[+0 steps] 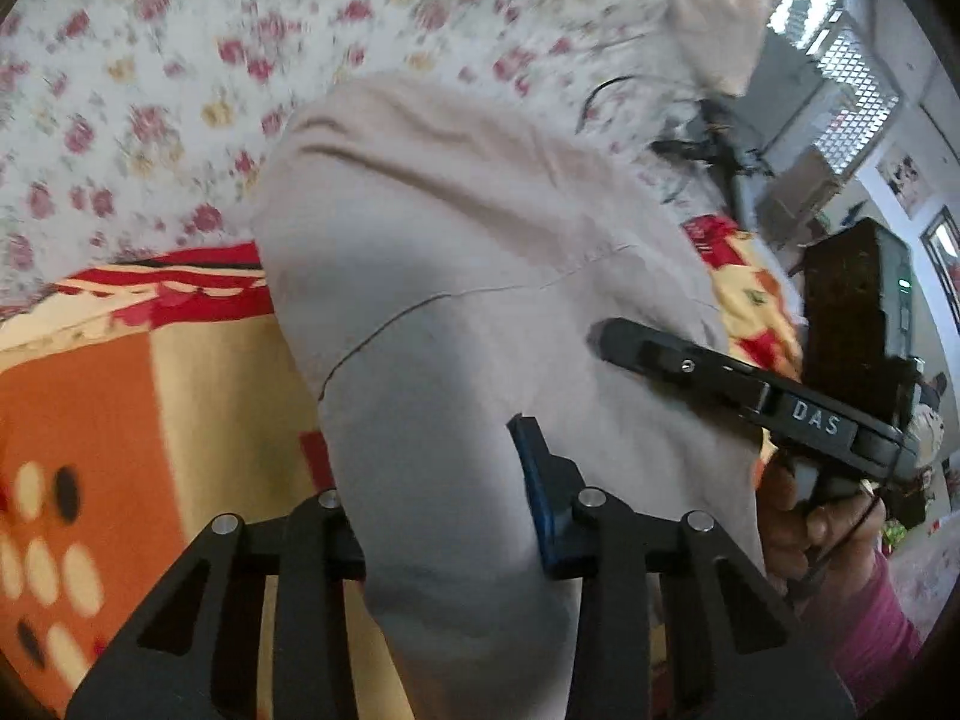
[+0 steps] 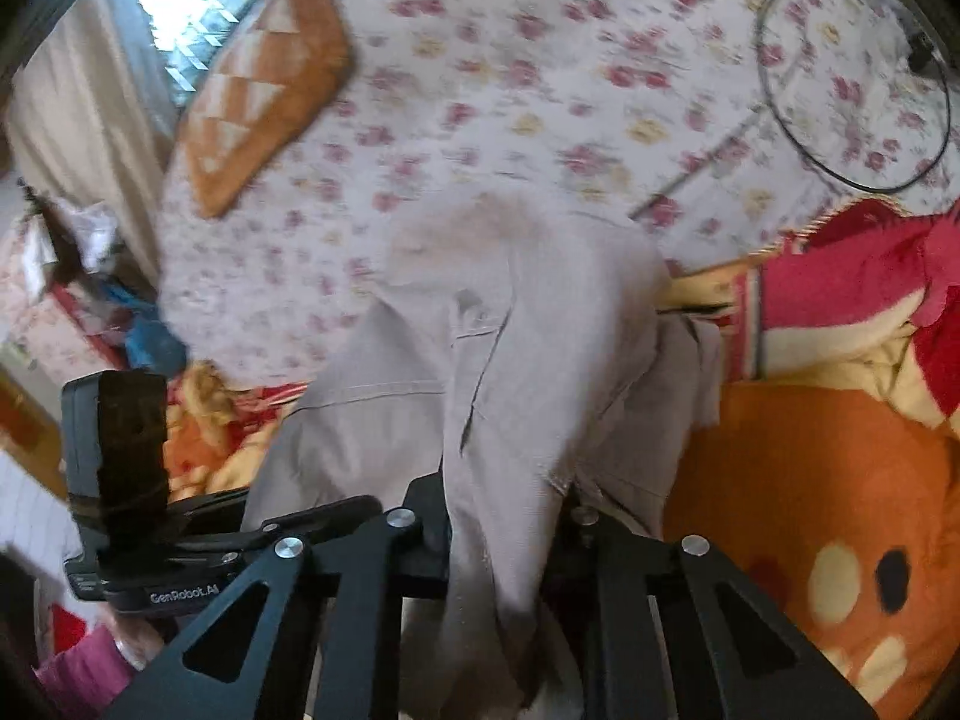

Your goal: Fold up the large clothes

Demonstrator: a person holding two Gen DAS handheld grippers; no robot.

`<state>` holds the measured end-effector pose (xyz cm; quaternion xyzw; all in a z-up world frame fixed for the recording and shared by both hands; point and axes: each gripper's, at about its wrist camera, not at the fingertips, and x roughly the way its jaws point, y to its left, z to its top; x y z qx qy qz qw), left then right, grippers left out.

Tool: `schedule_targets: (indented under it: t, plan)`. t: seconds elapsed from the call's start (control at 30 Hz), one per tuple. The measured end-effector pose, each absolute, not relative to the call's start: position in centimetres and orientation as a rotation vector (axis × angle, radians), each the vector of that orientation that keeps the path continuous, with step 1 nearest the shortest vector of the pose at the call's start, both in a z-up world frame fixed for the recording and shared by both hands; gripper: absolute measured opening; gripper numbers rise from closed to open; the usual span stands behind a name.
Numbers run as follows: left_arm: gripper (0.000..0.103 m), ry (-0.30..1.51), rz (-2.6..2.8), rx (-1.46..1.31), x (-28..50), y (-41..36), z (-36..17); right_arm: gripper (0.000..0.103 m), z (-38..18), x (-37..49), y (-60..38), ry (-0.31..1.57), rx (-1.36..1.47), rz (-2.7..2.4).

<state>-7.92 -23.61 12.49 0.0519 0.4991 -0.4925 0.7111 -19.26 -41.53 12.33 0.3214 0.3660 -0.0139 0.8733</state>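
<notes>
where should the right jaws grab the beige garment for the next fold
Best guess: the seamed hem edge of the beige garment, approached from below. It hangs draped in a bunched column, and that stitched edge is the nearest flat, free part to pinch.

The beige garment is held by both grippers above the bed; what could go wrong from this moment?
1. The beige garment hangs bunched, so a fold may trap creases.
2. The left gripper and right gripper are close together, so they might collide.
3. A black cable lies on the floral sheet and might snag.
</notes>
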Motion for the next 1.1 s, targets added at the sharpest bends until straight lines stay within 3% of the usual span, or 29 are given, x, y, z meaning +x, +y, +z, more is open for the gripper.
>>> schedule_targets:
  t: [0.13, 0.2, 0.23, 0.3, 0.33, 0.53, 0.7, 0.83, 0.9, 0.93, 0.97, 1.1]
  plan:
    - [0.035, 1.147, -1.074, 0.094, -10.1, -17.9, 13.5, 0.017, 14.2, -21.2, -36.8, 0.770, 0.671, 0.061]
    - [0.039, 1.192, -1.013, 0.128, -11.5, -15.0, 11.5, 0.026, 13.0, -21.5, -34.2, 0.837, 0.654, 0.072]
    - [0.044, 1.222, -0.977, 0.142, -11.9, -14.6, 10.4, 0.036, 12.1, -21.4, -33.4, 0.870, 0.642, 0.053]
    - [0.058, 1.291, -0.885, 0.162, -12.1, -13.4, 7.5, 0.046, 10.1, -21.3, -32.2, 0.952, 0.578, -0.020]
    - [0.064, 1.289, -0.863, 0.129, -12.0, -12.5, 7.2, 0.046, 9.9, -21.6, -32.1, 0.961, 0.557, -0.036]
    - [0.067, 1.053, -0.792, 0.183, -12.1, -12.6, 12.3, 0.049, 17.4, -23.9, -32.5, 0.791, 0.520, -0.103]
    - [0.067, 1.046, -0.719, 0.220, -11.7, -14.4, 11.4, 0.049, 18.8, -20.3, -28.5, 0.806, 0.425, -0.016]
    - [0.068, 1.048, -0.682, 0.271, -11.7, -14.4, 9.5, 0.044, 13.3, -15.2, -28.9, 0.948, 0.389, -0.154]
    - [0.076, 1.040, -0.688, 0.273, -11.7, -14.3, 9.2, 0.029, 10.0, -15.0, -31.5, 0.998, 0.418, -0.276]
    - [0.081, 1.038, -0.698, 0.263, -11.7, -14.3, 9.2, 0.013, 8.8, -15.3, -32.6, 1.009, 0.451, -0.304]
    - [0.083, 1.038, -0.709, 0.249, -11.6, -14.4, 9.2, 0.009, 7.8, -16.0, -33.5, 0.998, 0.489, -0.312]
    - [0.083, 1.039, -0.725, 0.248, -11.5, -15.5, 8.7, 0.006, 7.4, -18.0, -34.2, 0.939, 0.518, -0.334]
